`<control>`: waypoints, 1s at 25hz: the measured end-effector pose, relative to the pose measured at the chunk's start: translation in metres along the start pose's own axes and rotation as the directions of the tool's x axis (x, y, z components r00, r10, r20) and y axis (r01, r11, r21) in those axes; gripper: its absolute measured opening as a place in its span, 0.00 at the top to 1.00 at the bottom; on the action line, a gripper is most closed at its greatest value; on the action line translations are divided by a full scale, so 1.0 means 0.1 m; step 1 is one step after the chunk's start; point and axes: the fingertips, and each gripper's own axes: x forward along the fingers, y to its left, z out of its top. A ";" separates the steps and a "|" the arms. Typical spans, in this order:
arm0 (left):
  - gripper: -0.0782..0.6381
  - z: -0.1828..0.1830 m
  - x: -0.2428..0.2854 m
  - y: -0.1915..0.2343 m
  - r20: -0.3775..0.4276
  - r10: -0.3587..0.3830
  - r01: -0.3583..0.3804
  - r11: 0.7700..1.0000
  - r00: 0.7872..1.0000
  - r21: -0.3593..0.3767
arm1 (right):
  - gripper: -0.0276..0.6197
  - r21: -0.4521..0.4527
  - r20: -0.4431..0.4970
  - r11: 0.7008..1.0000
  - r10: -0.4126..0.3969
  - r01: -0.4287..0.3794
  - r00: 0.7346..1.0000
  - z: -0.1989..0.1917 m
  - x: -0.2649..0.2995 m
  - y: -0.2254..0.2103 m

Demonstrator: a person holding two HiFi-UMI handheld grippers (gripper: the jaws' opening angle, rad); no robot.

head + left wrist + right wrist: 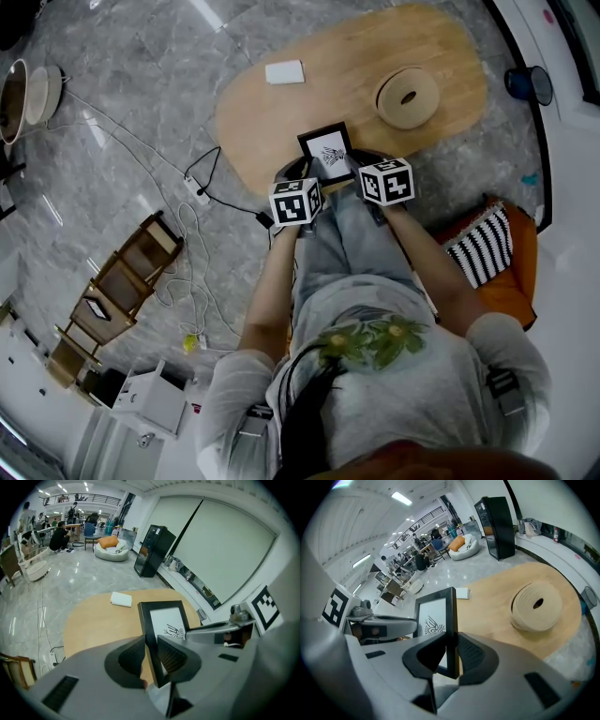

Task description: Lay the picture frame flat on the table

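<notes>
**Both tongs on the frame: set it down level, face up**

Head view: the black rectangular picture frame with its white print is at the near edge of the oval pale-wood table. It is held between the left gripper and the right gripper. Its printed face tilts up toward the person. Its long axis runs away from them, top edge toward the table's middle. Whether its lower edge touches the wood I cannot tell.

Left gripper view: the left gripper is clenched on the frame's left rail. Lowering both hands evenly should stop the frame twisting.

Right gripper view: the right gripper grips the frame's right rail. The cream roll with a centre hole and the small white block lie apart from the frame, so the landing spot looks free. Let go only once the frame's back rests on the wood.
</notes>
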 end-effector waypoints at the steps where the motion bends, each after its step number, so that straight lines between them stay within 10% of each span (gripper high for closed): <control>1: 0.77 -0.01 0.03 0.01 -0.003 0.000 0.000 1.000 1.000 -0.002 | 0.82 0.003 -0.004 1.000 0.001 -0.001 1.000 -0.01 0.03 -0.01; 25: 0.77 -0.16 0.75 0.40 -0.088 0.019 -0.024 0.998 0.996 -0.058 | 0.82 0.003 -0.090 1.000 0.006 -0.006 0.996 -0.07 0.75 -0.39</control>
